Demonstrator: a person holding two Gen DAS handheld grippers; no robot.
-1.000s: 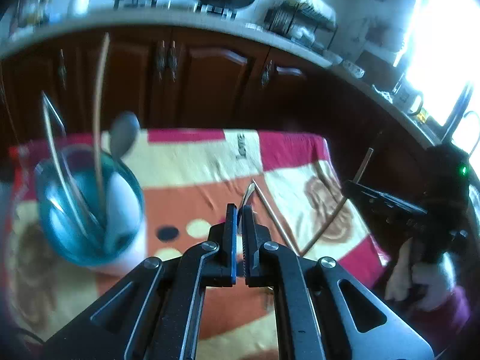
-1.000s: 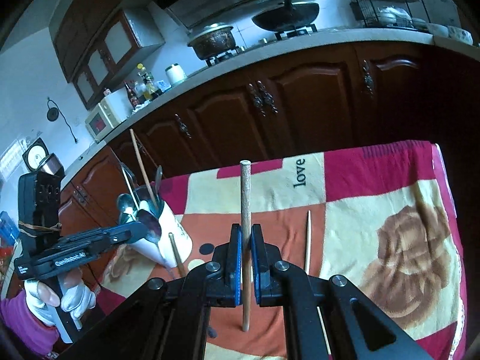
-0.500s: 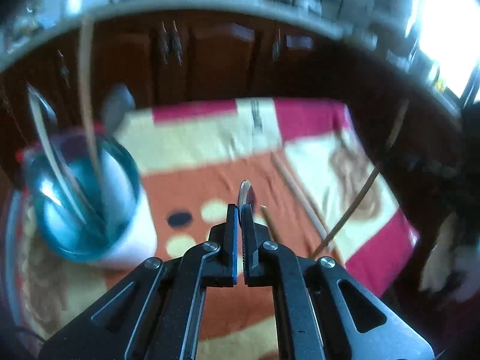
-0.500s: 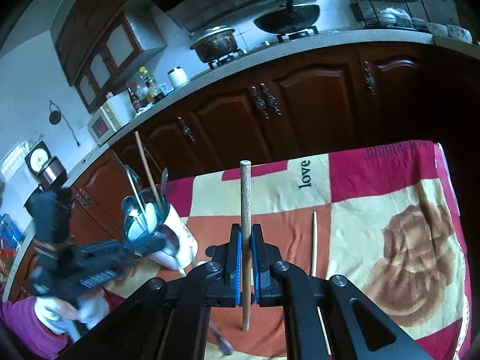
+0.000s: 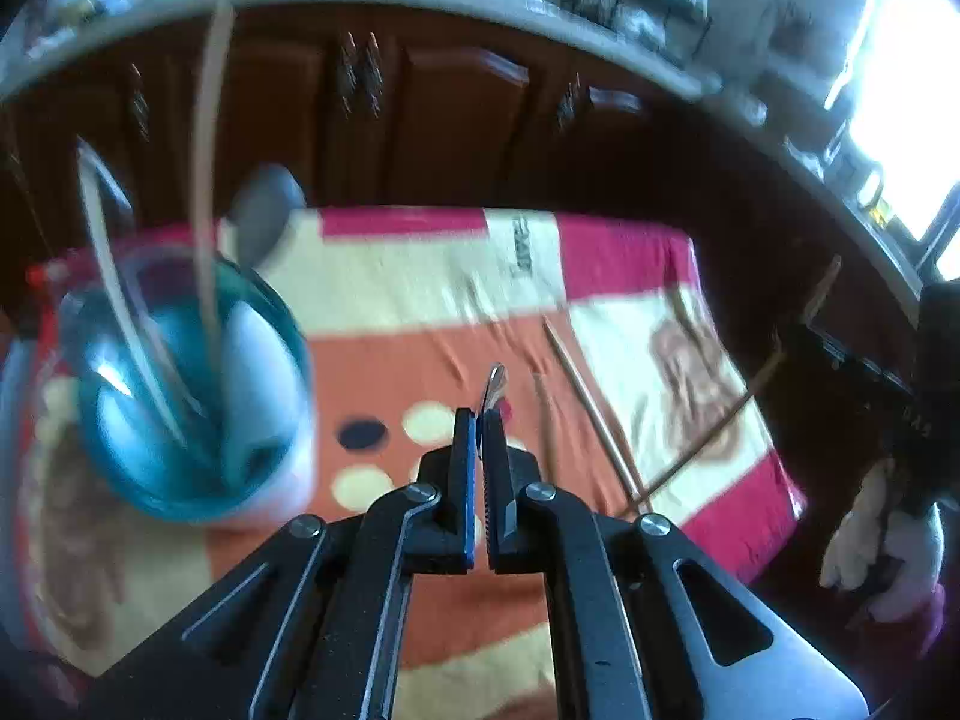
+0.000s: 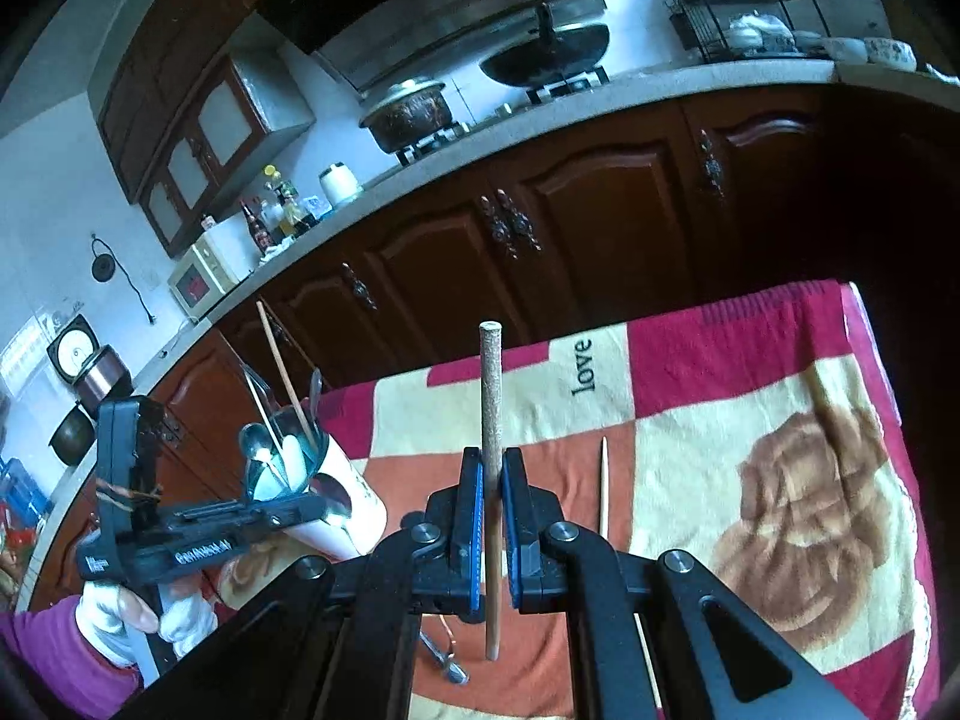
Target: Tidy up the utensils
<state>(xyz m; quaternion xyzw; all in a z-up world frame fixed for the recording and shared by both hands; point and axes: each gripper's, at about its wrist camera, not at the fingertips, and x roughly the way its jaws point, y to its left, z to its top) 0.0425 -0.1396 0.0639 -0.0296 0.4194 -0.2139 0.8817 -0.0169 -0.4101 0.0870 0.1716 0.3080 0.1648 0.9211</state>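
Grippers over patterned tablecloth point(image 6: 690, 420): left gripper point(image 5: 478, 420) pinching metal spoon handle point(image 5: 493, 387) beside utensil cup point(image 5: 192, 396); right gripper point(image 6: 492, 462) clamping upright wooden chopstick point(image 6: 491, 396).

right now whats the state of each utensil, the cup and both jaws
left gripper: jaws shut on a metal utensil, lifted off the cloth
right gripper: jaws shut on a wooden chopstick, held upright
utensil cup: upright, already holding spoons and a stick
loose chopstick: lying flat on the blanket
cabinet doors: closed
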